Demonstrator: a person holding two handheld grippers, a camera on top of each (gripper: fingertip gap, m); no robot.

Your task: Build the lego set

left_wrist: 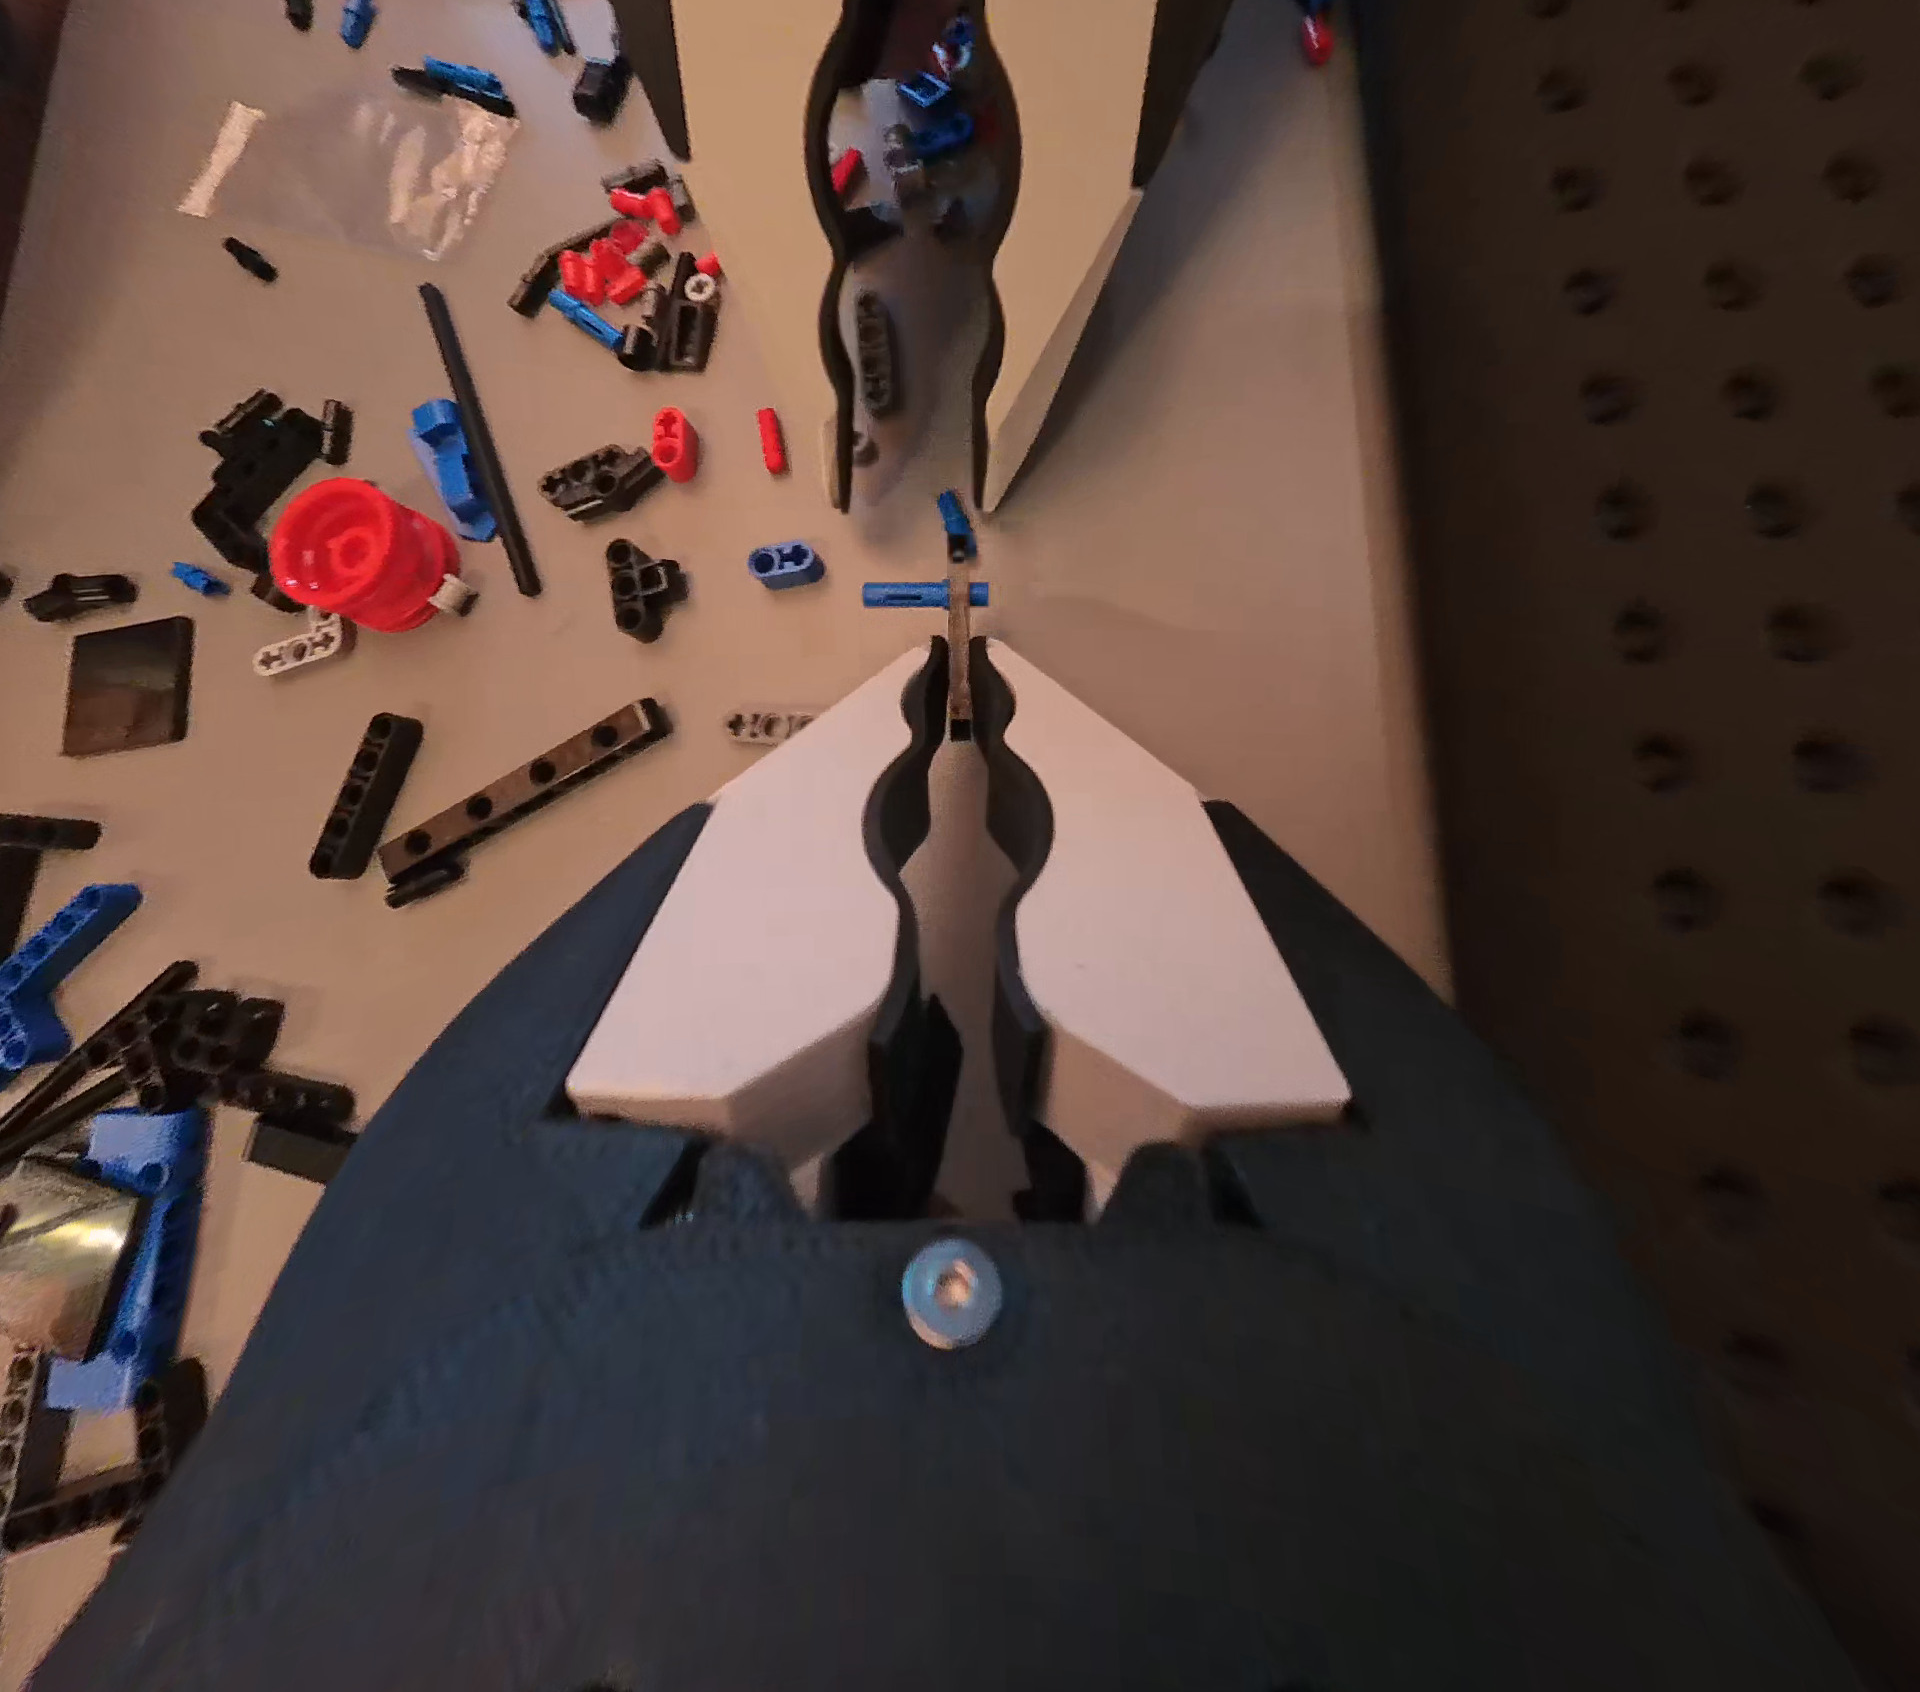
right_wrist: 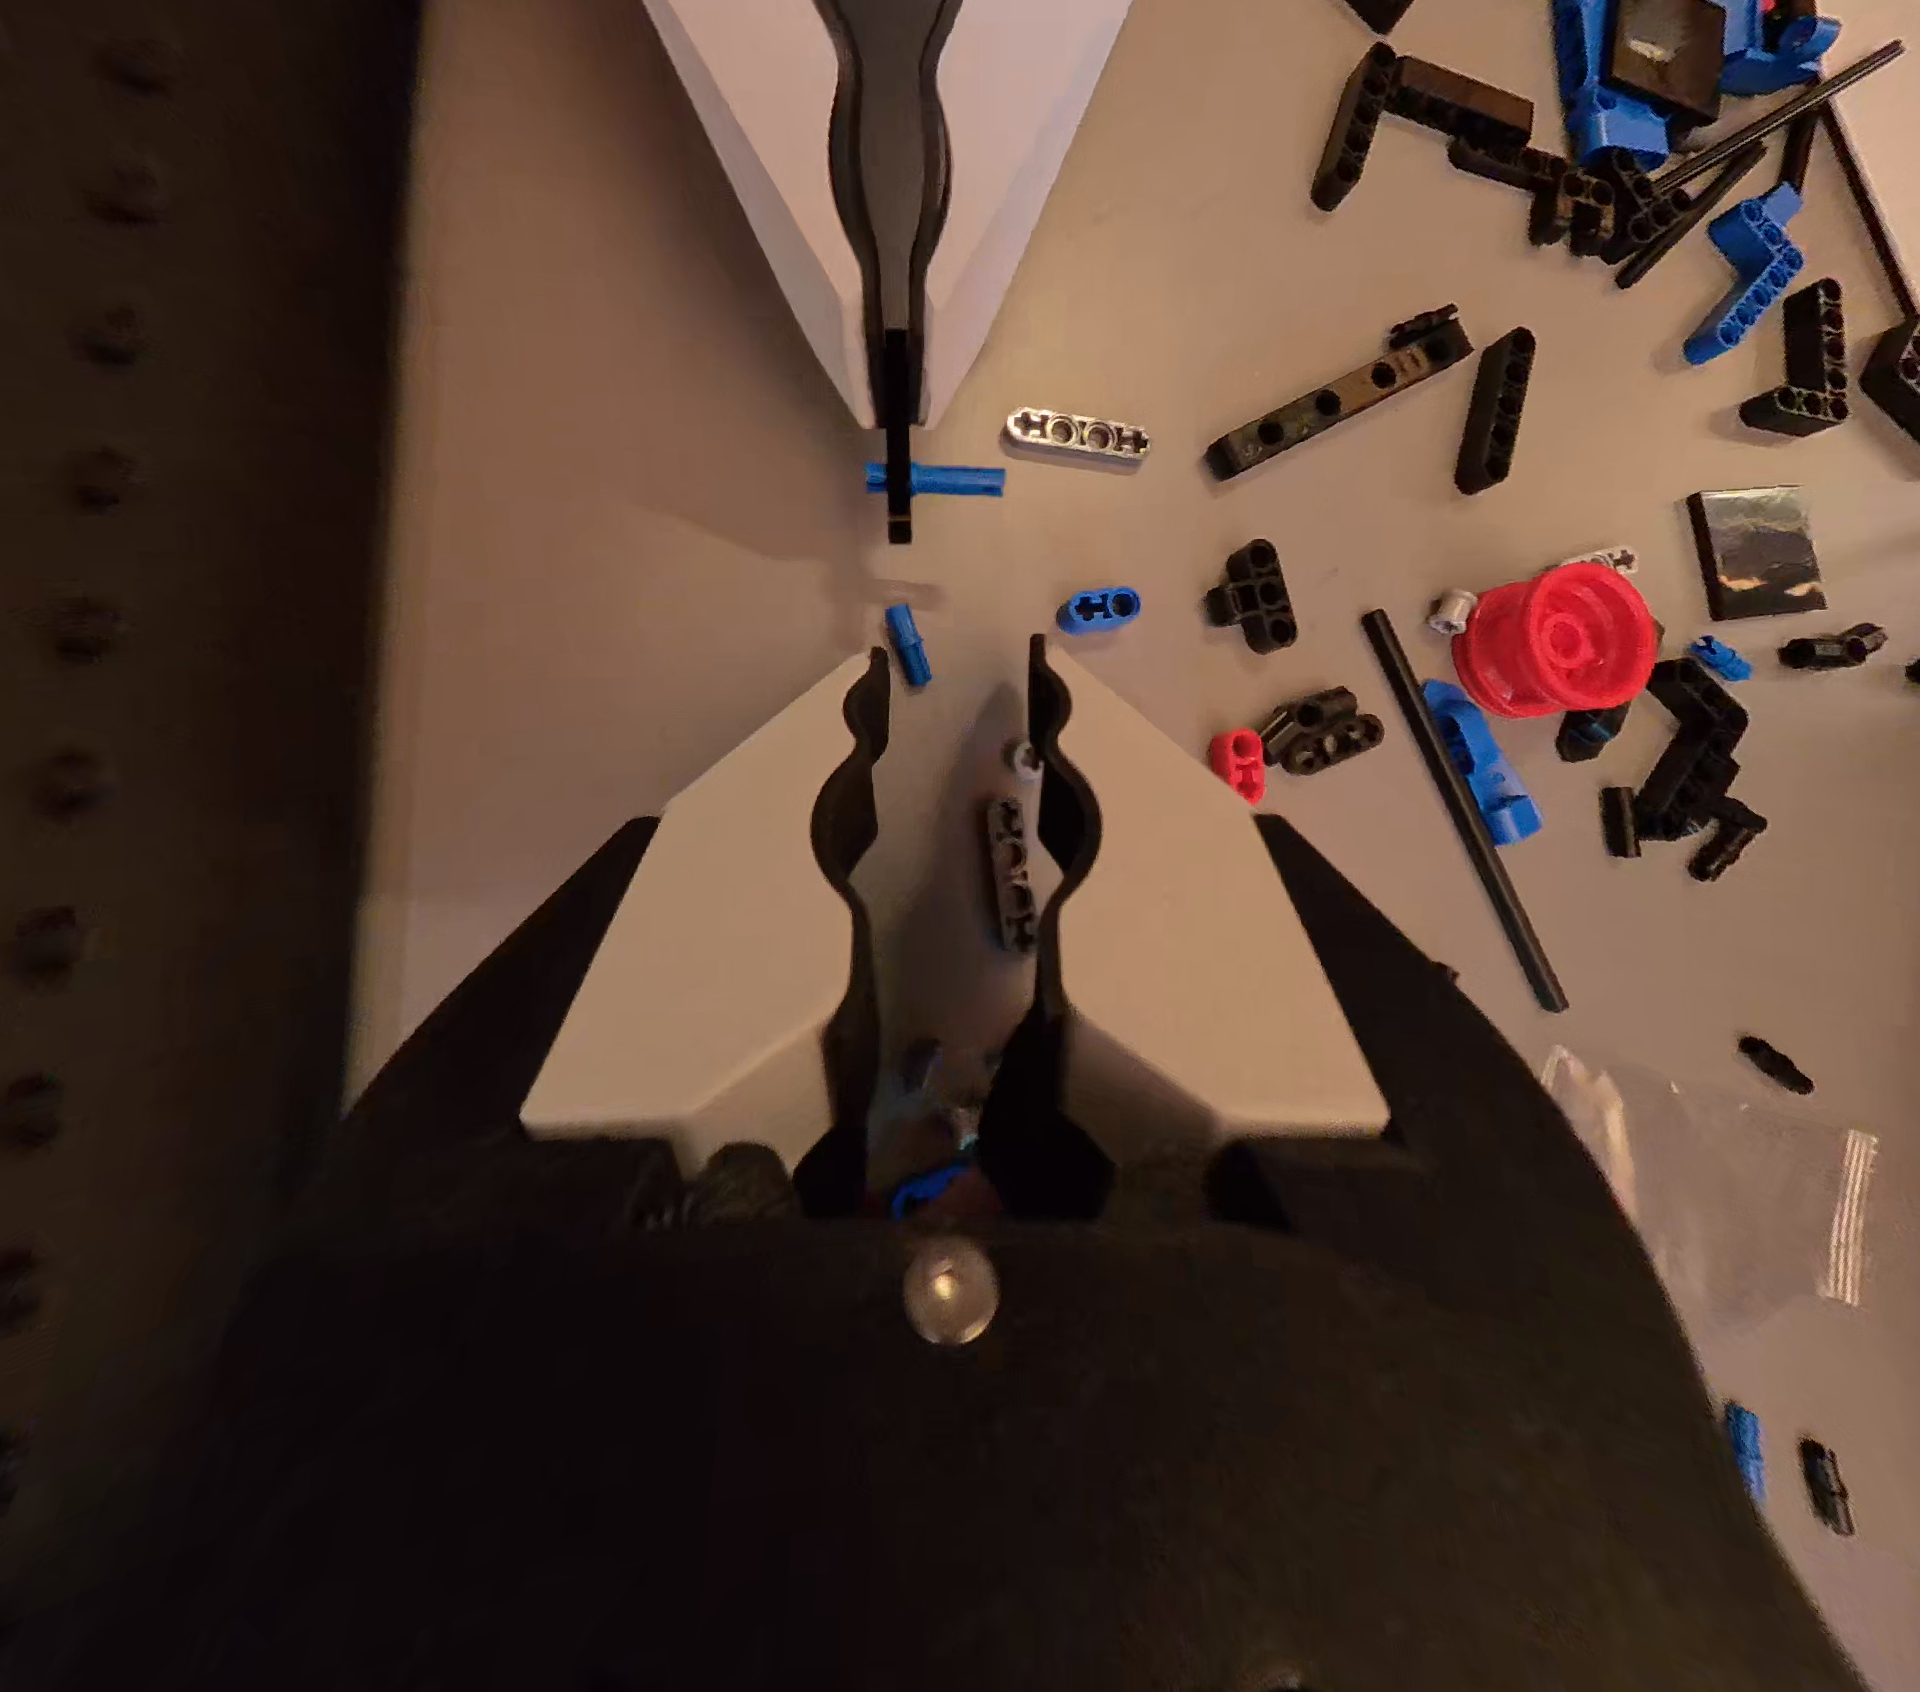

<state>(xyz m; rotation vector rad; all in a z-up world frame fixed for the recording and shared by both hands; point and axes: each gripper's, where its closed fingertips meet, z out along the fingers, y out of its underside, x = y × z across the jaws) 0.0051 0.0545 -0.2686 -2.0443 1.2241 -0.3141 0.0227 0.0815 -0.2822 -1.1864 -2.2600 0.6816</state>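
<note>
A hobby or home work spot: a plain beige table (left_wrist: 1195, 603) strewn with loose toy building pieces (left_wrist: 613, 281) and clear plastic bags (left_wrist: 416, 156), bordered by dark dimpled padding (left_wrist: 1662, 499) along one edge.

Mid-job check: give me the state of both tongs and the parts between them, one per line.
Left tongs: shut on thin dark beam.
Thin dark beam: held edge-on, blue pin through it.
Blue pin: crosswise in the beam.
Right tongs: open, holding nothing.
Small blue pin: loose on the table, between the right tongs' tips.
</note>
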